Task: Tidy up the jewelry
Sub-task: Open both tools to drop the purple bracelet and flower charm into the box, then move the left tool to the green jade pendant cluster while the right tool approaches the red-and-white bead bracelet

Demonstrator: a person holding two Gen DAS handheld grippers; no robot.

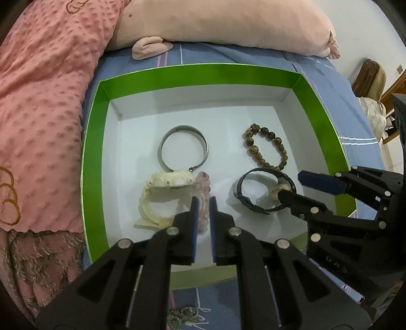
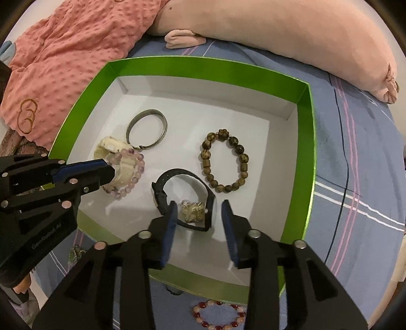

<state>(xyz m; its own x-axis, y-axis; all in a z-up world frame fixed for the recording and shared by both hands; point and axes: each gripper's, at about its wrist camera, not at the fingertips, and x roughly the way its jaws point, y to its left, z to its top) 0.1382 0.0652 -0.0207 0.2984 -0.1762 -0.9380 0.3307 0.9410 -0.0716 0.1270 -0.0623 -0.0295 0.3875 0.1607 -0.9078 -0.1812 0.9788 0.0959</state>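
A green box [image 1: 91, 157] [image 2: 310, 142] with a white floor holds a silver bangle [image 1: 183, 148] [image 2: 147, 132], a brown bead bracelet [image 1: 266, 146] [image 2: 224, 162], a cream watch [image 1: 162, 193] [image 2: 109, 149], a pale pink bead bracelet [image 1: 203, 187] [image 2: 129, 175] and a black watch [image 1: 261, 193] [image 2: 185, 200] with a gold brooch [image 2: 192, 212] inside its loop. My left gripper [image 1: 204, 200] [image 2: 109, 167] is nearly shut around the pink bracelet. My right gripper [image 2: 199, 205] [image 1: 289, 185] is open, its fingers on either side of the brooch and black watch.
The box sits on a blue striped bedsheet [image 2: 355, 177]. A pink dotted blanket [image 1: 38, 114] lies left, a long pink pillow [image 1: 228, 22] behind. A red and pink bead bracelet [image 2: 219, 316] and a small green-gold ornament [image 1: 182, 314] lie on the sheet in front of the box.
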